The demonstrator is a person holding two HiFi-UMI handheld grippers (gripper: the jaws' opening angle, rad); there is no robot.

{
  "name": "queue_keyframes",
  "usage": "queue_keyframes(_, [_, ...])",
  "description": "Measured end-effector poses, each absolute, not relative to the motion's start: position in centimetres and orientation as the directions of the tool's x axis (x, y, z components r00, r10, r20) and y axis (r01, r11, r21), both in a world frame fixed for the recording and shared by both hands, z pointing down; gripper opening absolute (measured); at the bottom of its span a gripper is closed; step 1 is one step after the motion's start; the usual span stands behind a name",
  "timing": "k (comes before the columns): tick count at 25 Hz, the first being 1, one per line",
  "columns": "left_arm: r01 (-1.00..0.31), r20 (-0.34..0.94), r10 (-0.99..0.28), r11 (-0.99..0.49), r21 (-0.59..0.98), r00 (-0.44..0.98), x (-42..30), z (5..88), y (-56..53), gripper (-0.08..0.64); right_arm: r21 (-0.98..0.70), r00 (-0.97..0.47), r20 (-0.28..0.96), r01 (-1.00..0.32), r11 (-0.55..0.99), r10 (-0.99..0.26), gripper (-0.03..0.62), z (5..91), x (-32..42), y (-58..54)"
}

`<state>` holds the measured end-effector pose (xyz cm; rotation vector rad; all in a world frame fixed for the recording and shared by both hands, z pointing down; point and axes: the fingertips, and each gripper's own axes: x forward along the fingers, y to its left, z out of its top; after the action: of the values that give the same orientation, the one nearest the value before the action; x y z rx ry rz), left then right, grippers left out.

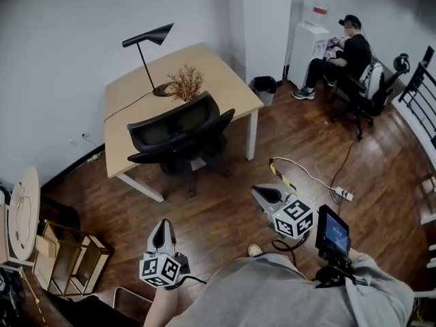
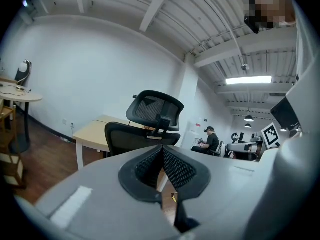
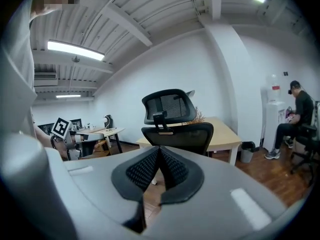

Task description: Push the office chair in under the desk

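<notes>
Here both grippers are shut with nothing between their jaws: the left gripper (image 1: 163,226) has its ribbed black pads (image 2: 176,168) pressed together, and the right gripper (image 1: 263,193) shows the same closed wedge in its own view. Neither touches anything; both hang in the air in front of the person, well apart from the office chair (image 1: 178,131), and point toward it.

The chair stands at the near long edge of the desk (image 1: 211,65) with its backrest turned to the person. It sits between the desk's two white near legs (image 1: 252,135), and its headrest overlaps the tabletop edge in the head view. A black lamp (image 1: 146,43) and a dried plant (image 1: 185,82) stand on the desk just behind the chair.

Bare wooden floor (image 1: 218,216) lies open between the grippers and the chair's base. To the right of the right gripper, a cable with a power strip (image 1: 343,194) trails across the floor. A low wooden shelf (image 1: 68,257) stands at the left, beside the left gripper
</notes>
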<state>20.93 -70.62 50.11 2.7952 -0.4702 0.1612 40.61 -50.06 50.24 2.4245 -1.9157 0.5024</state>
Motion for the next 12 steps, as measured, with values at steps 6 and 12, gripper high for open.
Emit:
queue_keyframes(6, [-0.322,0.132,-0.296,-0.905,0.279,0.946,23.3,49.2,-68.7,0.0,-0.169,0.171,0.229,-0.963,-0.212,-0.958,0.006,49.1,40.4,-49.6])
queue_keyframes(12, [-0.31,0.125,-0.287,-0.915,0.258,0.95,24.3,48.8,-67.8,0.0,-0.162,0.175,0.219,-0.963,-0.213,-0.96,0.006,49.2,41.0,-49.2])
